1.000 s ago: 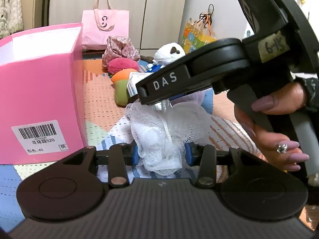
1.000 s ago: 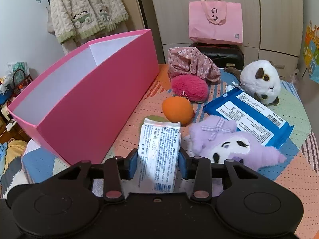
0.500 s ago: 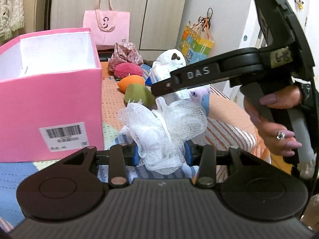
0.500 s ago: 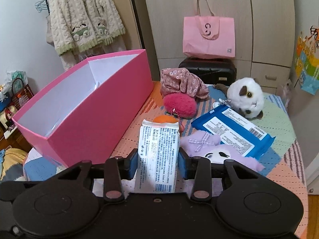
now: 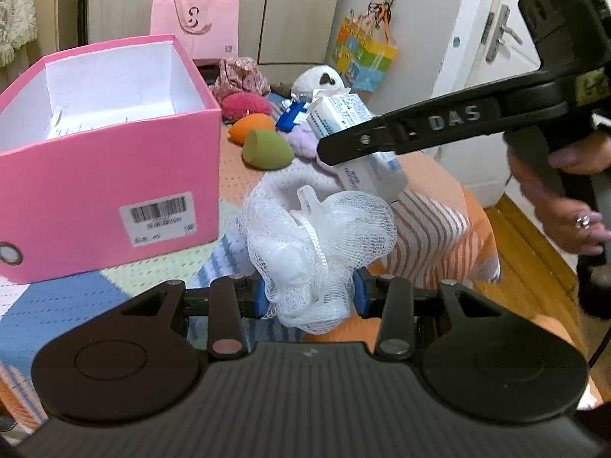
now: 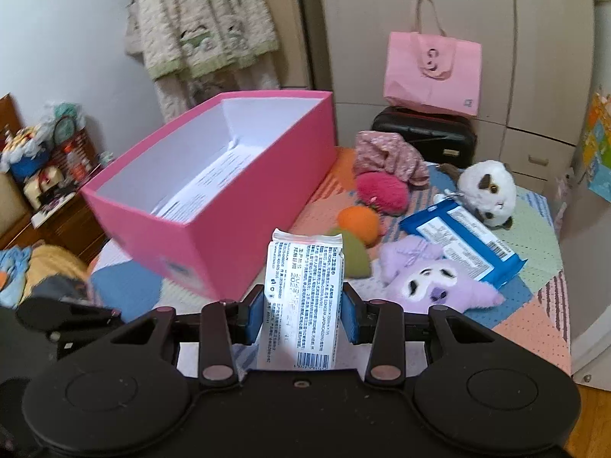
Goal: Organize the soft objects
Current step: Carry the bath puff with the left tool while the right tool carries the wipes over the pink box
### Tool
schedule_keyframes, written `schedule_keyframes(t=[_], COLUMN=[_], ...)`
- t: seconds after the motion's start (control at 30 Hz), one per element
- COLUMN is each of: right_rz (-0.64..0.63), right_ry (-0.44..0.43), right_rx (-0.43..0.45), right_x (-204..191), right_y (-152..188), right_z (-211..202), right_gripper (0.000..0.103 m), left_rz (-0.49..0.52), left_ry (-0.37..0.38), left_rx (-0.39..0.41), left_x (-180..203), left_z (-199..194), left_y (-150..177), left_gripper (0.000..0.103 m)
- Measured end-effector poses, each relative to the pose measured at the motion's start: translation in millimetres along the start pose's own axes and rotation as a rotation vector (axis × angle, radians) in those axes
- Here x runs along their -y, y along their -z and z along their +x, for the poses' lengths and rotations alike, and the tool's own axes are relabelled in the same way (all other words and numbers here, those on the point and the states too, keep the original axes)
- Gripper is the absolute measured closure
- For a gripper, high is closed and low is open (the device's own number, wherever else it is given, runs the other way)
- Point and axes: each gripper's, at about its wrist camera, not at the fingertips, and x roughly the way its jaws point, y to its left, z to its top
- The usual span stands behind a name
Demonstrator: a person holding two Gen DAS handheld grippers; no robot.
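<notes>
Left claw (image 5: 309, 294) clamped on white mesh sponge (image 5: 317, 244), held above quilt-covered bench (image 5: 431, 225) beside pink box (image 5: 110, 175). Right claw (image 6: 303, 311) grips white tissue pack (image 6: 303, 297), raised near box.

We see a white mesh bath pouf (image 5: 309, 244) of open, crinkled netting, and a white tissue pack (image 6: 301, 297) in smooth, slightly shiny plastic film printed with small text. The pink box (image 6: 214, 206) looks like matt cardboard with a plain white paper lining, and the purple plush toy (image 6: 439, 278) and the white plush toy (image 6: 487, 191) are fuzzy pile cloth. Under them we find a knitted, dotted patchwork blanket (image 6: 534, 274), while the blue wipes pack (image 6: 464, 240) is glossy plastic and the gripper bodies are matt black plastic.
</notes>
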Motion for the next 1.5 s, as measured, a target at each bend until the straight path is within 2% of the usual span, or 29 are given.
schedule_keyframes(t=[0.23,0.43,0.53,0.67,0.8,0.87,1.03,1.2,1.5], right_rz=[-0.013,-0.036,-0.068,-0.100,-0.130,-0.113,-0.047,0.021,0.072], right_ry=[-0.103,-0.171,-0.187,-0.200,-0.164,-0.174,-0.176,-0.156,-0.136], right_rx=[-0.057,-0.077,-0.059,-0.027,0.059,0.076,0.074,0.062,-0.082], right_x=[-21,-40,-50,-59,-65,-62,-43,-20,8], right_y=[-4,-21,-34,-55,-79,-91,-125,-156,-194], right_z=[-14,-21,-25,-24,-20,-13,19,60,145], right_gripper=[0.058,0.058,0.058,0.058,0.058,0.058,0.058,0.058,0.058], left_rz=[0.032,0.037,0.042,0.039,0.038,0.051,0.064,0.023,-0.045], left_ry=[-0.025,-0.105,-0.132,-0.126,-0.106,-0.115,-0.143,-0.186,-0.266], left_rx=[-0.038,0.007,0.046,0.066,0.107,0.129,0.128,0.094,-0.012], left_x=[-8,-23,-30,-42,-55,-60,-80,-106,-158], left_z=[-31,-61,-74,-83,-88,-86,-66,-29,44], left_y=[-2,-14,-24,-41,-60,-70,-103,-138,-171], left_gripper=[0.063,0.063,0.063,0.063,0.063,0.063,0.063,0.063,0.063])
